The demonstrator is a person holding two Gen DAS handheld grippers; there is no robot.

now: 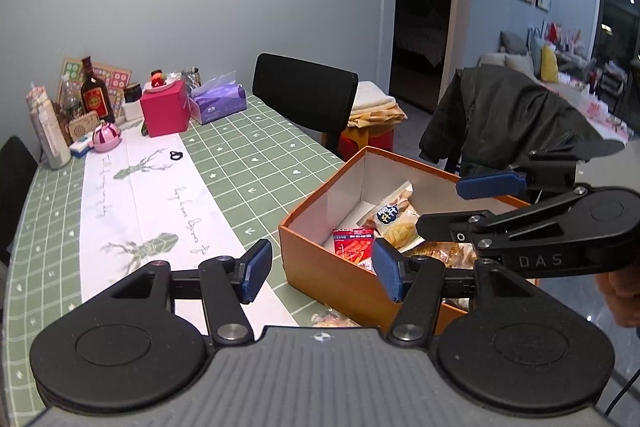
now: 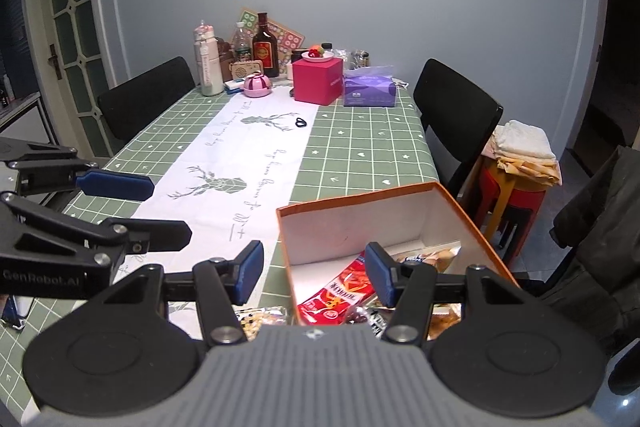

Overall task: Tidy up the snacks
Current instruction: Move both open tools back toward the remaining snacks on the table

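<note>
Snacks lie in an orange box (image 1: 320,259) at the table's (image 1: 248,163) near edge: a red packet (image 1: 354,245) and a bread bag (image 1: 394,223). Both grippers, left (image 1: 320,269) and right (image 2: 312,273), tilt downward above the box, jaws apart and empty. Only the right view shows another packet (image 2: 260,319) outside the box.

- In the right wrist view, the open box (image 2: 472,227) sits at the table's (image 2: 352,147) near right corner, at about 5 o'clock from the table's middle.
- Snack packets (image 2: 340,297) lie in the box.
- Another packet (image 2: 262,319) lies on the table just left of the box, at 9 o'clock from it.
- A tissue pack (image 2: 370,89), a cube box (image 2: 318,81) and a bottle (image 2: 265,47) stand at the far end, at 12 o'clock.
- A chair (image 2: 456,123) stands to the table's right, at 3 o'clock.
</note>
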